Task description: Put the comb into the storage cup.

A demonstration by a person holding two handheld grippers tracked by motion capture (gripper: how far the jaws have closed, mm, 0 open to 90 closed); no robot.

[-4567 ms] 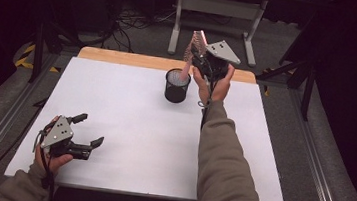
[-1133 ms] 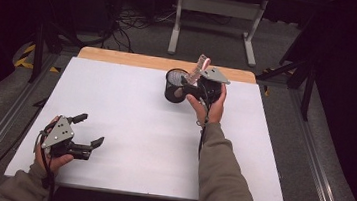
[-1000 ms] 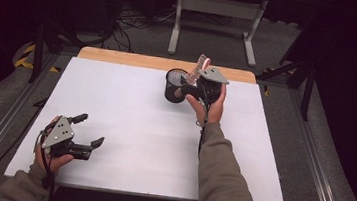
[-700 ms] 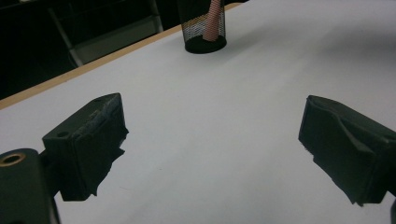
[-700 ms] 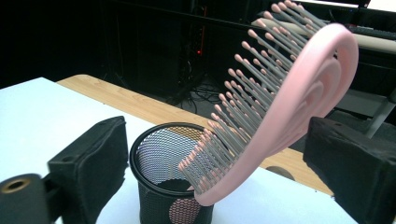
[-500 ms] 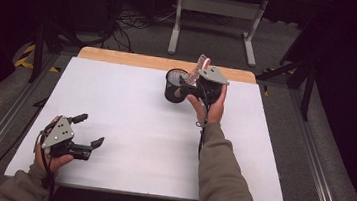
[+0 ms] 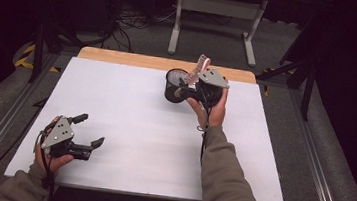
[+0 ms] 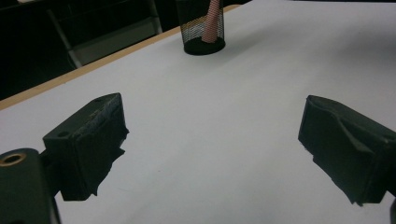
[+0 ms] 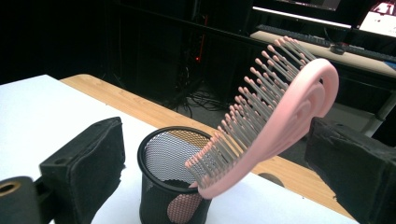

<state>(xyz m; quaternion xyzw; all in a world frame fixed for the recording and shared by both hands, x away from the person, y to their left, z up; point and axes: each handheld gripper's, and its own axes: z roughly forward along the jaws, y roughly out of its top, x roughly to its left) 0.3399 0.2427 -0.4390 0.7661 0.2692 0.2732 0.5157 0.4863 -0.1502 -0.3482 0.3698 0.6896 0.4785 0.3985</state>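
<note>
One pink hairbrush stands handle-down in the mesh cup, between the parted right tongs; light, stiff plastic (bristles flex), best gripped at its spine. Left tongs gape empty.

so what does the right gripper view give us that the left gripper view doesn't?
Right gripper view: the pink plastic hairbrush with its grey bristles, leaning out of the black wire-mesh cup, handle inside; the right gripper open around it, pads apart from it.
Left gripper view: the left gripper open over bare white tabletop.
Shared: cup, brush, white top and its wooden far edge.
</note>
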